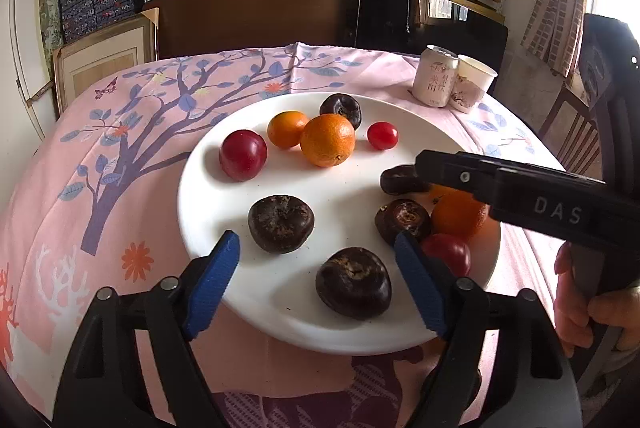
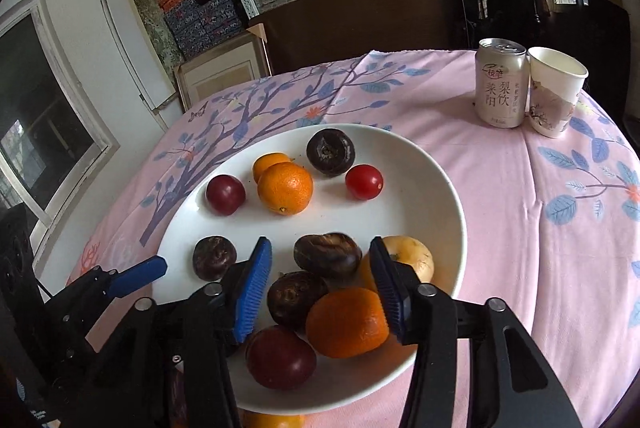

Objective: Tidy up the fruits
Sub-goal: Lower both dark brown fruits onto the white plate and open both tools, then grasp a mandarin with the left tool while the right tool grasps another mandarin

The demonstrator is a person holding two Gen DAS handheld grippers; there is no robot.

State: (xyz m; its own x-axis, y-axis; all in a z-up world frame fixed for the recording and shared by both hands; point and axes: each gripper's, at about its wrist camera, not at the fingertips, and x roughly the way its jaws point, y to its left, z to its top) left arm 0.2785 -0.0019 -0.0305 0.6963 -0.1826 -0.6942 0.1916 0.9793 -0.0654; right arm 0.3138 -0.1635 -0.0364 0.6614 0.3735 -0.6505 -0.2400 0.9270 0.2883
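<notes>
Here, left gripper [image 1: 316, 276] fingers apart over plate [image 1: 224, 156] near rim, right gripper [image 2: 320, 288] fingers seemingly gripping nothing

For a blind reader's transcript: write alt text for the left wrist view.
A white plate on a pink tree-print tablecloth holds oranges, red plums, a cherry tomato and dark water chestnuts. The open left gripper hovers at the plate's near rim, gripping nothing. The right gripper's black body reaches in from the right; a drink can and paper cup stand behind.
</notes>
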